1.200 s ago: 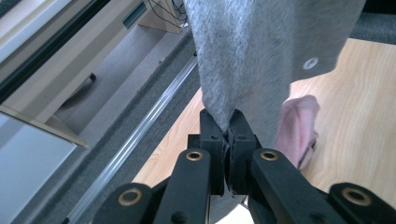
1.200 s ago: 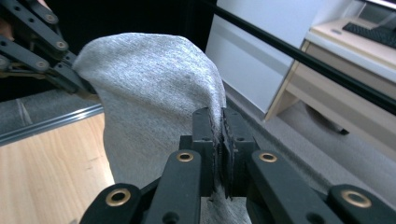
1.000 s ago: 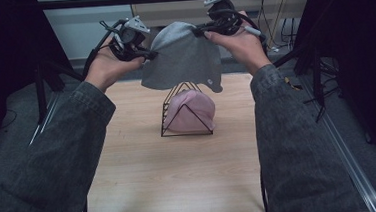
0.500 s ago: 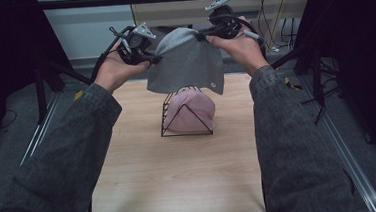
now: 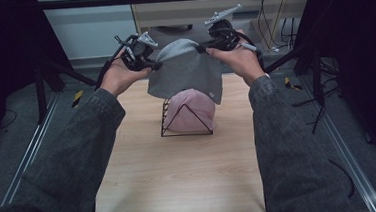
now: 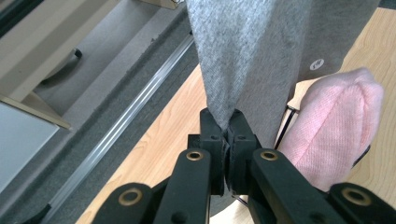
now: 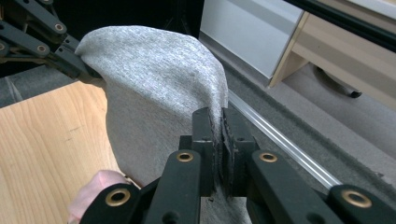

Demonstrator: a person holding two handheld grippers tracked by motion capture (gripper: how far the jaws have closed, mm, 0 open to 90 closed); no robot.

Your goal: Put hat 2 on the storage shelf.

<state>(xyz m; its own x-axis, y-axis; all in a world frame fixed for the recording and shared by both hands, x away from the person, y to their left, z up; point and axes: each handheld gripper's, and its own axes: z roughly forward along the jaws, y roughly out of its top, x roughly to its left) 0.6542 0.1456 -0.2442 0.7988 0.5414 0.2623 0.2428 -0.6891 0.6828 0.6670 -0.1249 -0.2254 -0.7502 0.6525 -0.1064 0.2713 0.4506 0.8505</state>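
We lowered grey beanie [image 5: 186,71] slightly since second ago, brought it nearer pink beanie [image 5: 194,110]. Left gripper [image 5: 154,65] clamped tight on beanie's left edge; jaws pinched knit fabric in left gripper view [image 6: 226,119]. Right gripper [image 5: 203,48] likewise closed on opposite edge. We held grey beanie stretched in air between both, hanging just above pink beanie on black wire stand [image 5: 167,127], far half of wooden table [image 5: 181,176].

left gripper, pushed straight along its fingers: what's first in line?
The grey knit beanie that the left gripper already pinches. Beyond it, probably the pink knit hat on the black wire stand; depth unclear.
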